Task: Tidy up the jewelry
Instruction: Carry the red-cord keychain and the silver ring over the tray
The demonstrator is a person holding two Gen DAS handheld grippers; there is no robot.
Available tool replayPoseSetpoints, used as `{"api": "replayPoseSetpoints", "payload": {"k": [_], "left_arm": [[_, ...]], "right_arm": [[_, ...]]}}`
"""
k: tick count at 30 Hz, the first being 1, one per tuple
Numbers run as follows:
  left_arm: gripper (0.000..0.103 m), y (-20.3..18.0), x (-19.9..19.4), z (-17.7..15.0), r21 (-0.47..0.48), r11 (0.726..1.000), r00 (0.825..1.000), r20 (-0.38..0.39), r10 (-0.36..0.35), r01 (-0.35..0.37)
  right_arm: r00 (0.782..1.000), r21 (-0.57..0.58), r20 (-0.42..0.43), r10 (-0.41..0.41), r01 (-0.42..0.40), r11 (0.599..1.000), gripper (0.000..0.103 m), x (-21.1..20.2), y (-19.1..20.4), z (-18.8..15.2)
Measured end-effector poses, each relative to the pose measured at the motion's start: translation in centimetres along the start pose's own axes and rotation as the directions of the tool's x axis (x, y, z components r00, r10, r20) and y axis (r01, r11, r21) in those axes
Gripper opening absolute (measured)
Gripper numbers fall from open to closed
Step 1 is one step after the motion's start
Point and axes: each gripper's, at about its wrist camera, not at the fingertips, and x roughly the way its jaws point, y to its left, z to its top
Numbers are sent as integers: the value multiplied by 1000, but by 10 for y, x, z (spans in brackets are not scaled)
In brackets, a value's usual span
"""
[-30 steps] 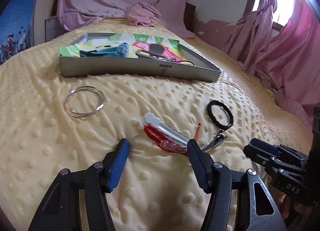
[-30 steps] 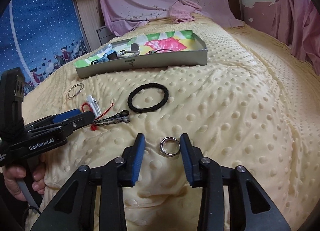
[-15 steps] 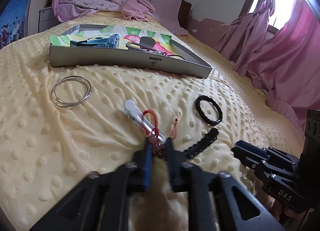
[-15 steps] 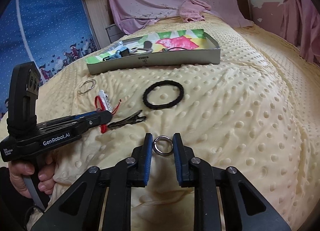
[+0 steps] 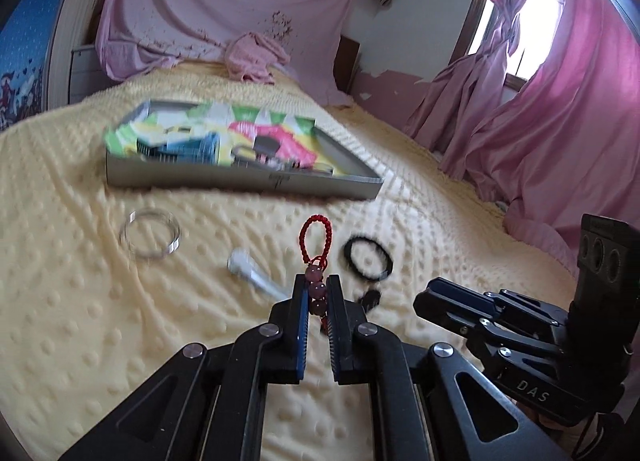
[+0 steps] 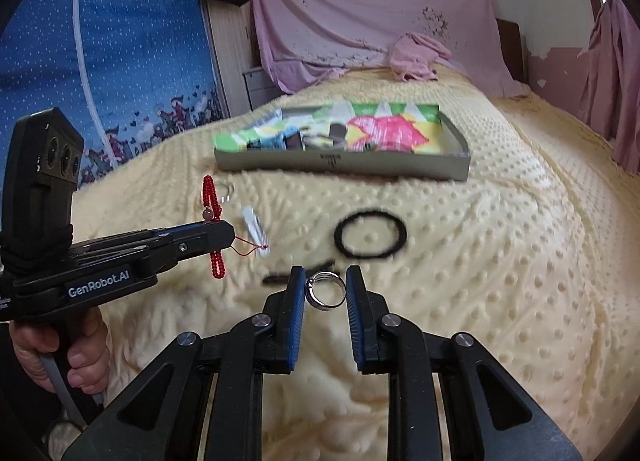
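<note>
My left gripper is shut on a red cord bracelet with pink beads and holds it above the yellow blanket; it also shows in the right wrist view. My right gripper is shut on a silver ring, lifted off the blanket. A grey tray with colourful lining holds several items at the back; it also shows in the right wrist view. On the blanket lie a black hair tie, a white clip, silver bangles and a dark hair clip.
The bed's yellow dotted blanket fills the scene. A pink cloth heap lies beyond the tray. Pink curtains hang at the right. A blue patterned wall hanging is at the left.
My left gripper has lifted the red bracelet off the blanket, leaving the white clip behind. My right gripper has closed on the silver ring and raised it.
</note>
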Motion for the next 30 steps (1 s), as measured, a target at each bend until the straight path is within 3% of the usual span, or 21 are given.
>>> {"api": "replayPoseSetpoints", "payload": {"k": [9, 17, 23, 30], "left_arm": [[8, 2, 18, 69, 26, 1000, 998, 60, 12, -14], [9, 17, 74, 137, 41, 999, 997, 78, 9, -12], [9, 34, 126, 157, 21, 997, 997, 3, 73, -73], [9, 55, 166, 158, -13, 989, 980, -139, 146, -149]], "right_arm": [[995, -4, 96, 9, -9, 1000, 18, 21, -20, 60], [991, 11, 127, -38, 37, 999, 18, 70, -55, 128], [997, 52, 52, -58, 55, 997, 18, 132, -74, 147], [994, 70, -95, -50, 57, 996, 18, 189, -81, 139]]}}
